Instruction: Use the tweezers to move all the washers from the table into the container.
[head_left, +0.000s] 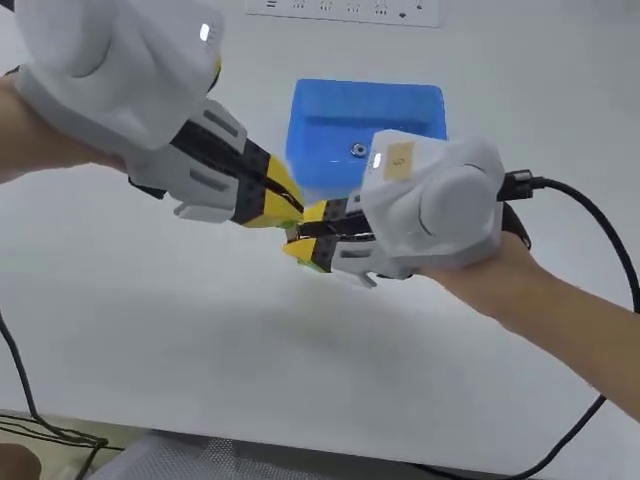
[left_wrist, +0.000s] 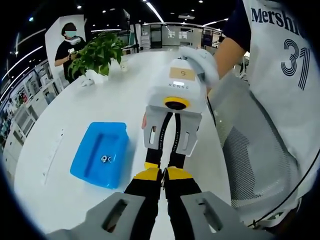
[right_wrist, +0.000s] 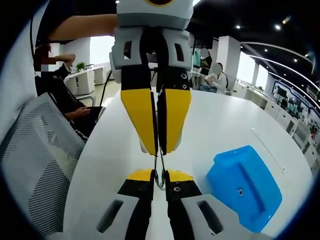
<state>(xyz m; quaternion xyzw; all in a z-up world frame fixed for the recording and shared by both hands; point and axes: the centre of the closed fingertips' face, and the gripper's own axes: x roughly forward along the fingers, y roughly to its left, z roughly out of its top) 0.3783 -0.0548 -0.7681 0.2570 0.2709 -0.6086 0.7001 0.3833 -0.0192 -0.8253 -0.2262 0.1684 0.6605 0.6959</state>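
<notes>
Left gripper (right_wrist: 159, 150) narrow, clamped on tweezers (right_wrist: 158, 165); right gripper (right_wrist: 160, 176) narrow around their end, grip unclear.
One washer (head_left: 358, 150) in one blue container (head_left: 330, 110); shirt (left_wrist: 280, 100) reads "31".

The tabletop (head_left: 200, 330) is white and smooth, matt with a faint sheen. The container (head_left: 425, 100), at upper centre of the head view, is smooth blue plastic, slightly glossy. The washer (head_left: 358, 150) in it looks like shiny metal. The left gripper (head_left: 288, 203) and right gripper (head_left: 300, 243) have matt white plastic shells and black-and-yellow plastic jaws. The tweezers (right_wrist: 159, 167) between them are thin bright metal. At the left of the right gripper view, a chair back (right_wrist: 35, 160) is grey mesh.
</notes>
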